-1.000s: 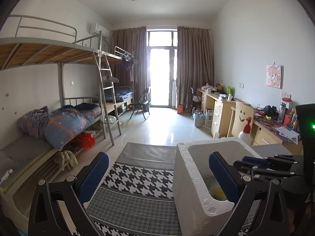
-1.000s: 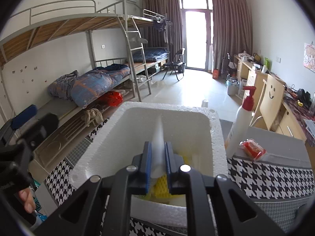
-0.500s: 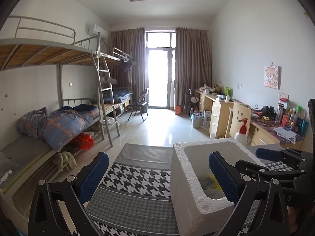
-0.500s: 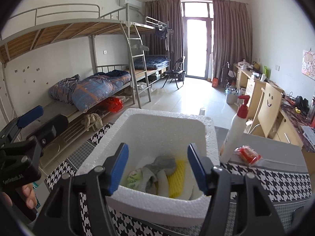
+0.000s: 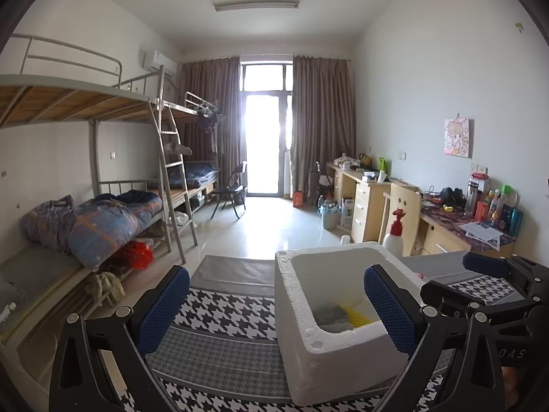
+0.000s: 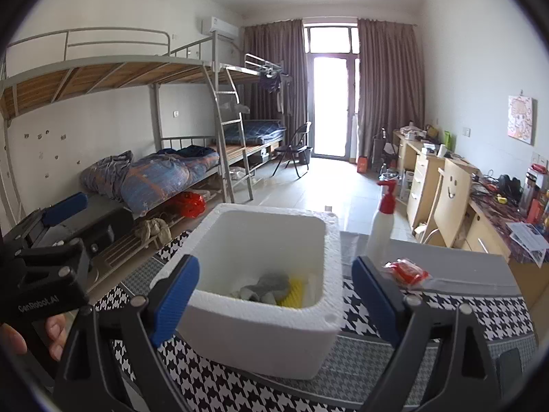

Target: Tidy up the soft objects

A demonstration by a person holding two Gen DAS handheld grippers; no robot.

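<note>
R gripper (image 6: 274,295) jaws just opened wide, nothing betw pads, hovering near side of white square styrofoam box (image 6: 260,329) on houndstooth black-white cloth (image 6: 446,312); grey sock-like soft item (image 6: 264,286) + yellow ridged sponge (image 6: 295,293) lie inside box; L gripper (image 5: 274,309) wide open, empty, box's left wall betw its pads.

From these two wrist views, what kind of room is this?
Most likely a shared dormitory room. Metal bunk beds with a ladder line one wall, a row of study desks crowded with bottles and papers lines the other, and a curtained balcony door closes the far end.
</note>
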